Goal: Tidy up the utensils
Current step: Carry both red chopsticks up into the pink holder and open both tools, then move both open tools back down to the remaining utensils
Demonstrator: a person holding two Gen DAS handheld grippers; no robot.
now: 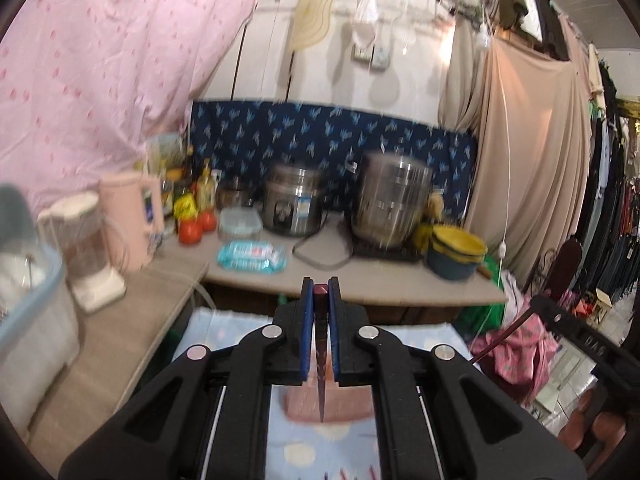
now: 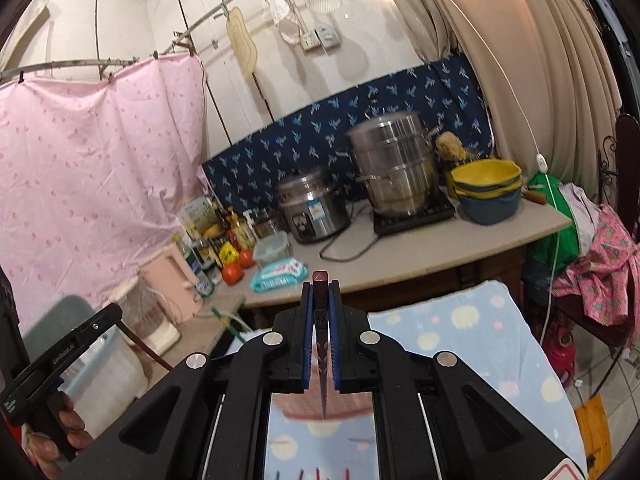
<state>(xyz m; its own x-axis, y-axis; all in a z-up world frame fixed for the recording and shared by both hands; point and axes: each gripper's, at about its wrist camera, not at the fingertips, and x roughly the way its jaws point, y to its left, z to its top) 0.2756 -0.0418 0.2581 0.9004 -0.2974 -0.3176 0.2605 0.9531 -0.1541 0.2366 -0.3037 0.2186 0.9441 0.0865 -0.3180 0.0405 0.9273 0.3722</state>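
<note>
My left gripper (image 1: pixel 321 286) is shut on a dark maroon chopstick (image 1: pixel 321 340) that runs along the fingers, square end forward, thin tip pointing down toward a pink basket (image 1: pixel 344 404) below. My right gripper (image 2: pixel 321 286) is shut on a second dark maroon chopstick (image 2: pixel 321 344), held the same way above the pink basket (image 2: pixel 348 402). Both are raised above a light blue spotted cloth (image 2: pixel 472 344). More utensil ends show at the bottom edge (image 2: pixel 316 474). The other gripper and its chopstick appear at the right of the left wrist view (image 1: pixel 560 320) and at the left of the right wrist view (image 2: pixel 68 352).
A counter (image 1: pixel 360 276) behind holds a rice cooker (image 1: pixel 294 204), a steel steamer pot (image 1: pixel 394 204), stacked yellow and blue bowls (image 1: pixel 456 252), a wipes pack (image 1: pixel 252 256), tomatoes, bottles and a pink kettle (image 1: pixel 130 224). A clear bin (image 1: pixel 28 300) stands left; clothes pile right.
</note>
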